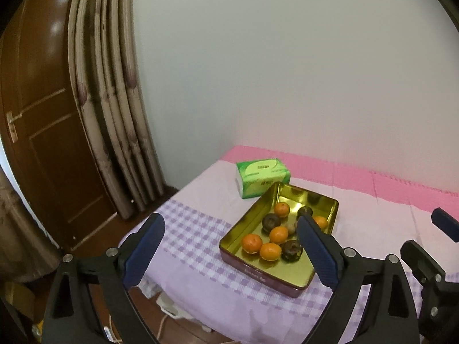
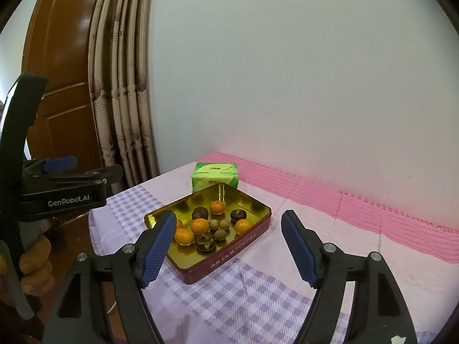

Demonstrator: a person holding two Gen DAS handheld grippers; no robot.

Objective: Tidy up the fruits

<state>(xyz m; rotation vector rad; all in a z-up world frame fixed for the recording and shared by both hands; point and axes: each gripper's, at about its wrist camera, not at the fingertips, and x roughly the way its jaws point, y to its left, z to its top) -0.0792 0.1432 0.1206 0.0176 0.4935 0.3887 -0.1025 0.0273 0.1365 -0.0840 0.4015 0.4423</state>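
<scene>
A tin box (image 1: 249, 221), gold inside and dark red outside (image 2: 246, 239), lies on a lilac checked cloth. In it lie several oranges (image 1: 252, 243) (image 2: 199, 226), three dark brown round fruits (image 1: 271, 221) (image 2: 205, 242) and three small tan ones (image 2: 221, 225). My left gripper (image 1: 229, 219) hovers in front of the tin's left side, open and holding nothing. My right gripper (image 2: 229, 215) is also open and empty, hanging short of the tin's near right side. One of its fingers (image 1: 444, 225) shows at the right edge of the left wrist view.
A green tissue pack (image 1: 262, 176) (image 2: 215, 176) stands just behind the tin. A pink mat (image 2: 358, 209) runs along the white wall. The table's left edge (image 1: 137, 229) drops off toward a curtain (image 1: 114, 114) and a brown door (image 1: 43, 114). A hand (image 2: 34, 263) holds the left gripper.
</scene>
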